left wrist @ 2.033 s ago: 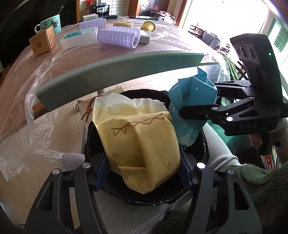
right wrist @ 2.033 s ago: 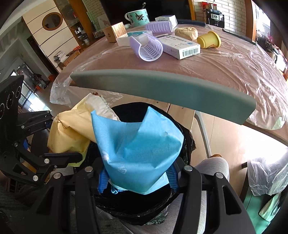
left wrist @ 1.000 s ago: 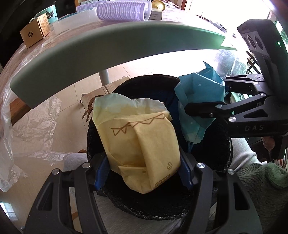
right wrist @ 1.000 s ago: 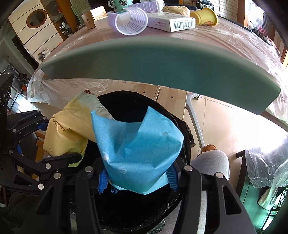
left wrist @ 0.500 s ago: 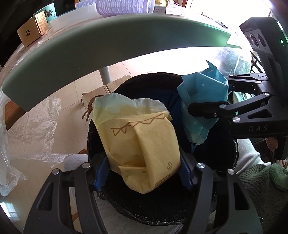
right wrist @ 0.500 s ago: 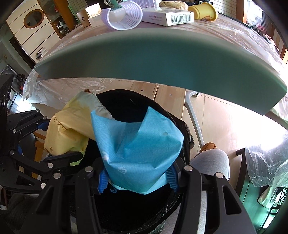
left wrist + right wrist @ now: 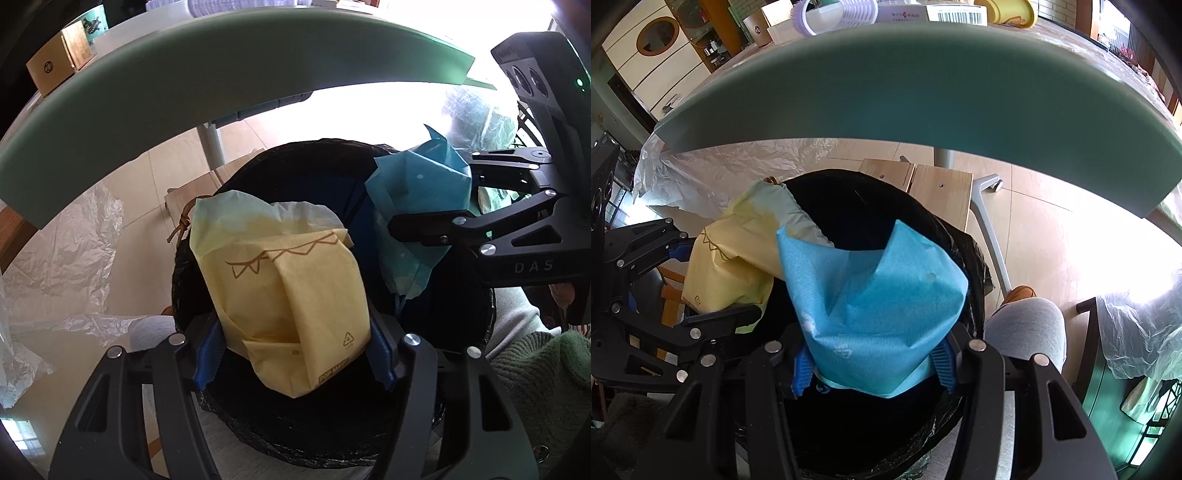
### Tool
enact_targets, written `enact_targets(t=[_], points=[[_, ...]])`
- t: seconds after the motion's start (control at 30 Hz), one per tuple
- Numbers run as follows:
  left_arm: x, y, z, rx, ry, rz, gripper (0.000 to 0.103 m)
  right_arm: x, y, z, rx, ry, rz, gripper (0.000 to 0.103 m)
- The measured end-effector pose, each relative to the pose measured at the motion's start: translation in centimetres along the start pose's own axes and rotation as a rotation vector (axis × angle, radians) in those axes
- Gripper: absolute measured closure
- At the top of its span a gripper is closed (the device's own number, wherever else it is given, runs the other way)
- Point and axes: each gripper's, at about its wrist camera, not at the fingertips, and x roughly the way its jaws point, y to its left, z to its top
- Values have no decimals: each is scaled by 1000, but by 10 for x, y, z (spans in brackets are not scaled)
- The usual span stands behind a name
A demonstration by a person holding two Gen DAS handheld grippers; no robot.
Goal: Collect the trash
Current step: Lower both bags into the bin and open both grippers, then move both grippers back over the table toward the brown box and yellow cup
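While both grippers have stayed above the black bin (image 7: 332, 435) under the table edge, the right gripper (image 7: 873, 363) is opening around the blue wrapper (image 7: 875, 306); the left gripper (image 7: 295, 354) grips the yellow bag (image 7: 288, 295); release beginning

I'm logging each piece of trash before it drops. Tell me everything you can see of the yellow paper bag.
The yellow paper bag is a crumpled, folded packet of thin paper, pale at its top edge, printed with a brown zigzag bunting line, a small recycling triangle and a yellow label strip near the bottom. It stands roughly upright between the blue pads of the left gripper, which press its lower sides. It hangs over the black-lined trash bin, beside the blue paper bag.
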Motion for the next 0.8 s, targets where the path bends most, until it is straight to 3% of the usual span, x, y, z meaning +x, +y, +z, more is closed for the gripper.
enact_targets(t=[0.1,0.2,0.47,0.53,0.6,0.67,0.7,0.8], points=[[0,-2,0,10,0,32,30,-5,0,-2,-9,-20,-18,39],[-5,-2,-2,6,-7,35,29,-17,1,-3,-22,-51,-43,31],[-52,3,3,-39,-107,12,29,-73,0,3,-58,-195,-76,24],[-74,2,7,-29,-162,14,29,-96,2,7,-79,-264,-78,22],[-100,0,13,-14,-234,12,29,-120,3,10,-98,-352,-86,11],[-125,2,17,-7,-312,21,16,-149,6,13,-113,-475,-117,5],[-143,3,20,-10,-382,39,8,-162,8,14,-116,-538,-137,4],[-191,9,25,-54,-602,99,1,-199,12,18,-125,-738,-186,4]])
